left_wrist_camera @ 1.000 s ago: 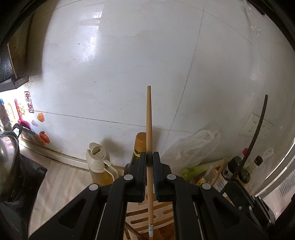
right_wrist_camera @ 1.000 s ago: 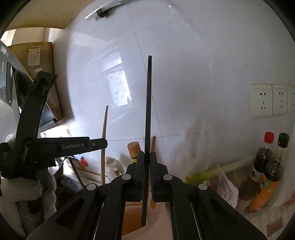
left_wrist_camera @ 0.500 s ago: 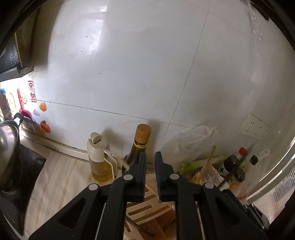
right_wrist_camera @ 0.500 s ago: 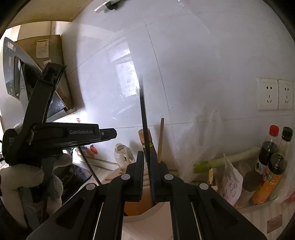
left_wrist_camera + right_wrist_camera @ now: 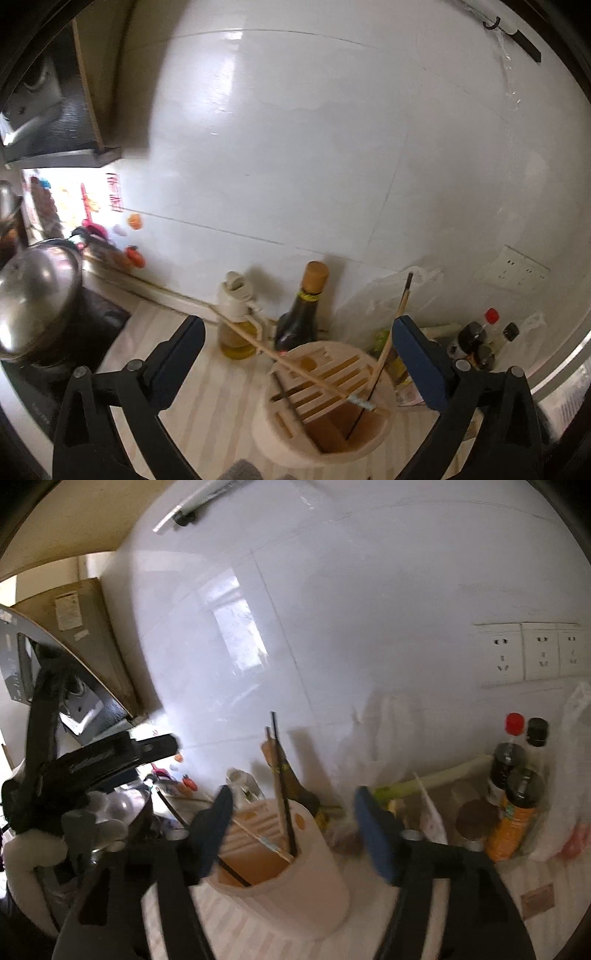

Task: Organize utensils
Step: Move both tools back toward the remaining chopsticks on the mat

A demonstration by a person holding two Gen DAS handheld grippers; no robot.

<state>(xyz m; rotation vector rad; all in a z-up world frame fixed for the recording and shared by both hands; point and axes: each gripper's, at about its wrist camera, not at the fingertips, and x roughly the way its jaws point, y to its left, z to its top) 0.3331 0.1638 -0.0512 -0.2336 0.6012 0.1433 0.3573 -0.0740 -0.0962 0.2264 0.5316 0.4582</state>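
A cream utensil holder point(image 5: 284, 446) point(image 5: 295, 897) with a slotted top stands on the counter below both grippers. A wooden chopstick point(image 5: 295, 371) point(image 5: 258, 836) lies slanted across its top, leaning left. A black chopstick point(image 5: 282, 775) stands in it beside another wooden chopstick point(image 5: 389, 332). My left gripper point(image 5: 301, 350) hovers above and behind the holder, its jaws opening wide and gripping nothing. My right gripper point(image 5: 295, 825) is also opening, blurred, with the pads clear of the chopsticks. In the right wrist view the left gripper's body point(image 5: 92, 760) shows at the left.
Behind the holder stand a dark sauce bottle point(image 5: 303, 317) and an oil dispenser point(image 5: 236, 325) against the tiled wall. A steel pot point(image 5: 33, 291) sits at the left. Sauce bottles point(image 5: 517, 786), a leek point(image 5: 424, 779), plastic bags and wall sockets point(image 5: 517, 657) are at the right.
Both grippers were shut on upright chopsticks, wooden left and black right; both have let go and opened wide. The chopsticks dropped into the holder. Both grippers pulled back and up.
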